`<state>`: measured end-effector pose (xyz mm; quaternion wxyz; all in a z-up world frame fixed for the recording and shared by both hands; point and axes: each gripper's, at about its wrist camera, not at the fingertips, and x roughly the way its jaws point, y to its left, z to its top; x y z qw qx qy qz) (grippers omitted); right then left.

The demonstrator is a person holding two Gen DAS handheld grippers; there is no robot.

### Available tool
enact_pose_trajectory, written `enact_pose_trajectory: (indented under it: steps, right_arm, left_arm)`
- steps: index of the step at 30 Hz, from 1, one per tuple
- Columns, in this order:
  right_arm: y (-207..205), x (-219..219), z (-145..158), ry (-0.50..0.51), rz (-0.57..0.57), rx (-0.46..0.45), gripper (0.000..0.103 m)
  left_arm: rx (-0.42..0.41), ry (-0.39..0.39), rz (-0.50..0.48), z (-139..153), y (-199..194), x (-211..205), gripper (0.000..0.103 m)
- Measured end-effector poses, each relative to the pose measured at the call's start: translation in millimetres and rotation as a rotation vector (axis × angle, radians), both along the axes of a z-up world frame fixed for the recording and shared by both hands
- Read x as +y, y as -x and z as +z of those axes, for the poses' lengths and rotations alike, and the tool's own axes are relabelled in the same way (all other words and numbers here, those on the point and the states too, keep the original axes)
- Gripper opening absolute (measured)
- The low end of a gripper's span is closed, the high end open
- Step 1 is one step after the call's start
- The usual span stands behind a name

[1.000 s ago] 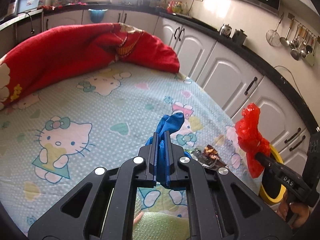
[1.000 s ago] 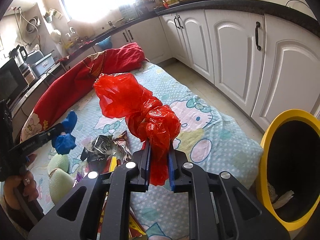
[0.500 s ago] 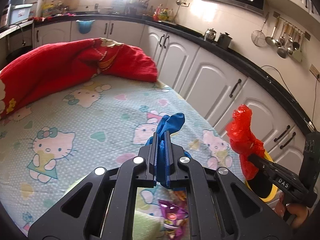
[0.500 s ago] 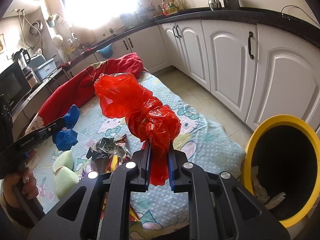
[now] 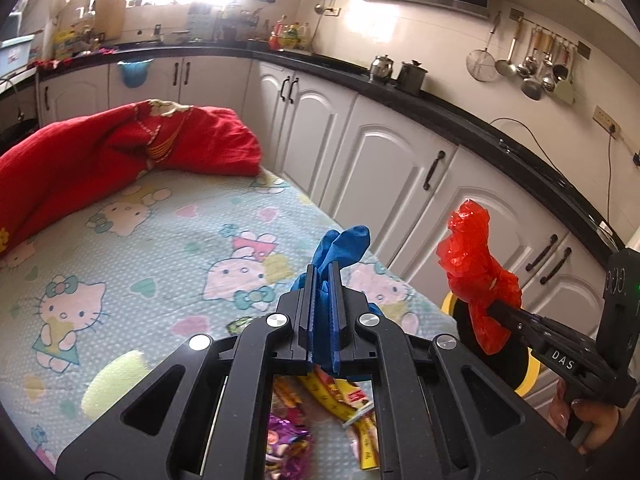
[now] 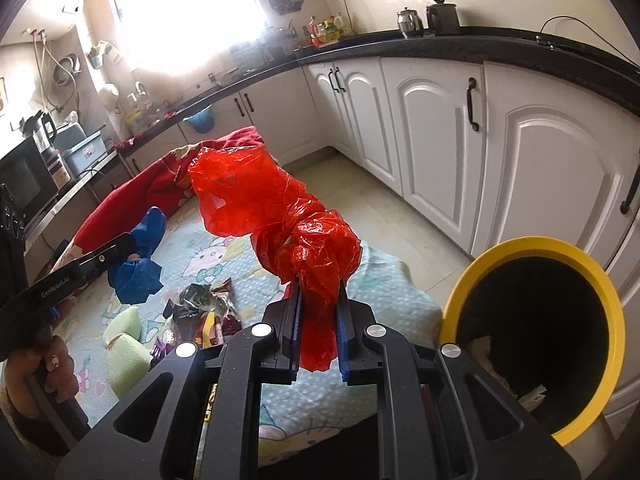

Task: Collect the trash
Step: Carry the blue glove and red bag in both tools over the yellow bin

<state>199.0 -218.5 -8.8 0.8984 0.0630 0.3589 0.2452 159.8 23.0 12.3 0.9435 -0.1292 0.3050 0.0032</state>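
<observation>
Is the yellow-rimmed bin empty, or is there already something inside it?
Not empty. The yellow-rimmed bin holds some pale crumpled scraps low inside; how full it is cannot be told, as the inside is dark.

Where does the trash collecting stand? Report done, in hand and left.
Done: some pale scraps already lie inside the yellow-rimmed bin. In hand: the right gripper is shut on a red plastic bag beside the bin, not over it; the left gripper is shut on a blue plastic piece. Left: snack wrappers and green foam pieces lie on the bed.
</observation>
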Motion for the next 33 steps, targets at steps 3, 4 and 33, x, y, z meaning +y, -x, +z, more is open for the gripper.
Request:
enact_pose_trajectory:
  steps: [3, 4, 33]
  right_arm:
    - [1.8, -9.9, 2.4, -0.004, -0.015, -0.007, 0.014]
    - [2.3, -14.0, 3.0, -0.006, -0.021, -0.009, 0.014]
    - [14.5, -119.2, -7.8, 0.028, -0.248, -0.018, 0.014]
  left_arm:
    - [-0.009, -0.002, -0.016, 2.9, -0.9, -8.2, 0.002]
    - [-0.011, -0.005, -0.021, 3.6, -1.5, -10.8, 0.002]
    - [-0.039, -0.049, -0.225, 4.4, -24.7, -116.8, 0.002]
